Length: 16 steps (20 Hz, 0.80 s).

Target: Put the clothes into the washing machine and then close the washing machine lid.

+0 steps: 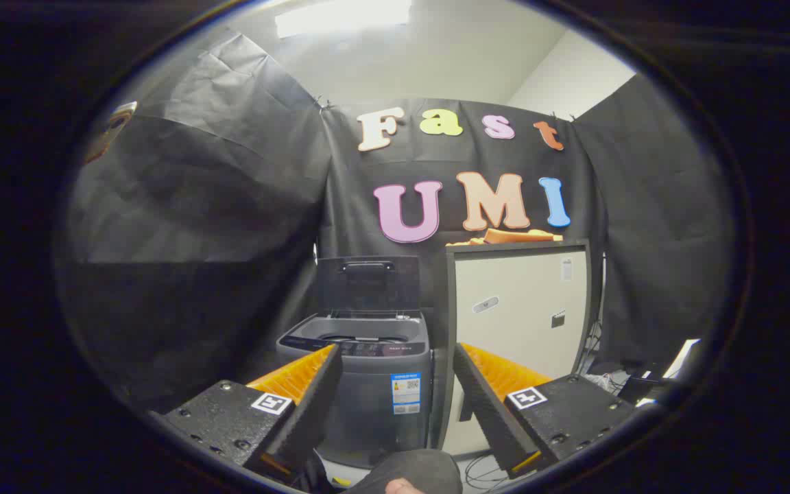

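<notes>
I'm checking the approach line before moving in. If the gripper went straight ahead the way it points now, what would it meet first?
Probably the washing machine, standing straight ahead with its lid up. The gripper is open with nothing between its jaws; depth is unclear.

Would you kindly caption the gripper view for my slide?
Open gripper faces the washing machine, lid raised; orange clothes lie atop the cabinet beside it.
</notes>
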Motion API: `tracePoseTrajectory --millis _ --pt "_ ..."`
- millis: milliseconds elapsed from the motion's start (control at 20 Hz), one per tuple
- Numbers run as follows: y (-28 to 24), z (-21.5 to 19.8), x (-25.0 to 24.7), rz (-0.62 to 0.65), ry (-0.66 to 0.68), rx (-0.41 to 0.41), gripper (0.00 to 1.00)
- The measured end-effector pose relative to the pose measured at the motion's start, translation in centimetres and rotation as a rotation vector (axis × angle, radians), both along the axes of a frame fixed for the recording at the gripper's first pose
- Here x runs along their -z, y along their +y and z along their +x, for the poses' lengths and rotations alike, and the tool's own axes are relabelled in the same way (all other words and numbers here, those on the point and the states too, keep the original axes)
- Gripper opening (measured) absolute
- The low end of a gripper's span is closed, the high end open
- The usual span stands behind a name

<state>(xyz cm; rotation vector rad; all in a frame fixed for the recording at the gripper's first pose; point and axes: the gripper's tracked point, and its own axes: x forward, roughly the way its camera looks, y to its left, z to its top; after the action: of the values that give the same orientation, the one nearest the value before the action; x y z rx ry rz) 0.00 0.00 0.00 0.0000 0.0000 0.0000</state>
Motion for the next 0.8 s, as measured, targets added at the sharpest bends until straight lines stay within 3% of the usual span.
tracePoseTrajectory --millis 800 --pt "-0.31 0.10 0.34 0.001 0.006 0.010 0.98"
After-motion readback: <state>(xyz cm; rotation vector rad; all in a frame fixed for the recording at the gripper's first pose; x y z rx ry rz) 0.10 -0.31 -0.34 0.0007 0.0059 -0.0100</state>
